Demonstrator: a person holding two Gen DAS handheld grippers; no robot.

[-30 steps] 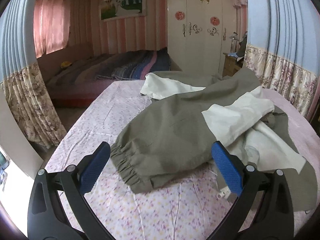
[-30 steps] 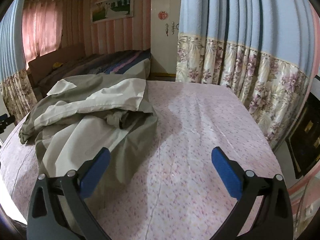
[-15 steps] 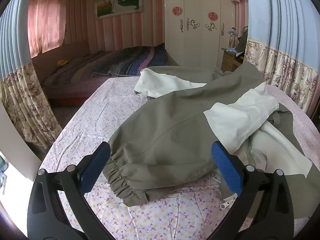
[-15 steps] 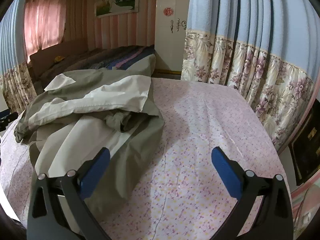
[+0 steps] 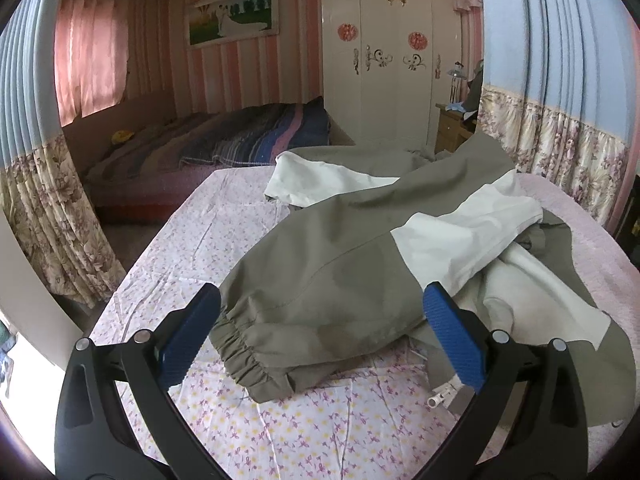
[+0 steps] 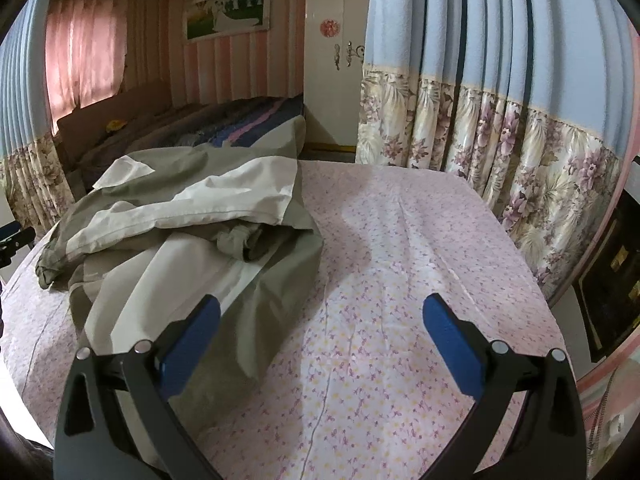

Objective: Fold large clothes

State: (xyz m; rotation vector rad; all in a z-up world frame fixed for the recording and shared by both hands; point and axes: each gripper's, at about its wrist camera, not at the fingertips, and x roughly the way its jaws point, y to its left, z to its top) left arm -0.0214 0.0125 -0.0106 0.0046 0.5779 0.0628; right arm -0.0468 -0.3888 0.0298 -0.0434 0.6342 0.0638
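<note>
A large olive and cream jacket (image 5: pixel 340 264) lies crumpled on the floral sheet (image 5: pixel 304 424). Its elastic sleeve cuff (image 5: pixel 244 356) lies just beyond my left gripper (image 5: pixel 320 340), which is open with nothing between its blue pads. A zipper end (image 5: pixel 442 392) shows by the right finger. In the right wrist view the jacket (image 6: pixel 180 240) fills the left half of the surface. My right gripper (image 6: pixel 320 340) is open over bare sheet (image 6: pixel 400 280), and the jacket's hem lies by its left finger.
A second bed with a striped blanket (image 5: pixel 248 140) stands behind. A white wardrobe (image 5: pixel 384 60) is at the back. Flowered curtains (image 6: pixel 520 152) hang along the right side, and more curtains (image 5: pixel 52 216) hang on the left. A wooden nightstand (image 5: pixel 452 128) stands by the wardrobe.
Both grippers have drawn closer to the jacket and shifted slightly; the sleeve cuff now sits nearer the left gripper's fingers. Both stay open.
</note>
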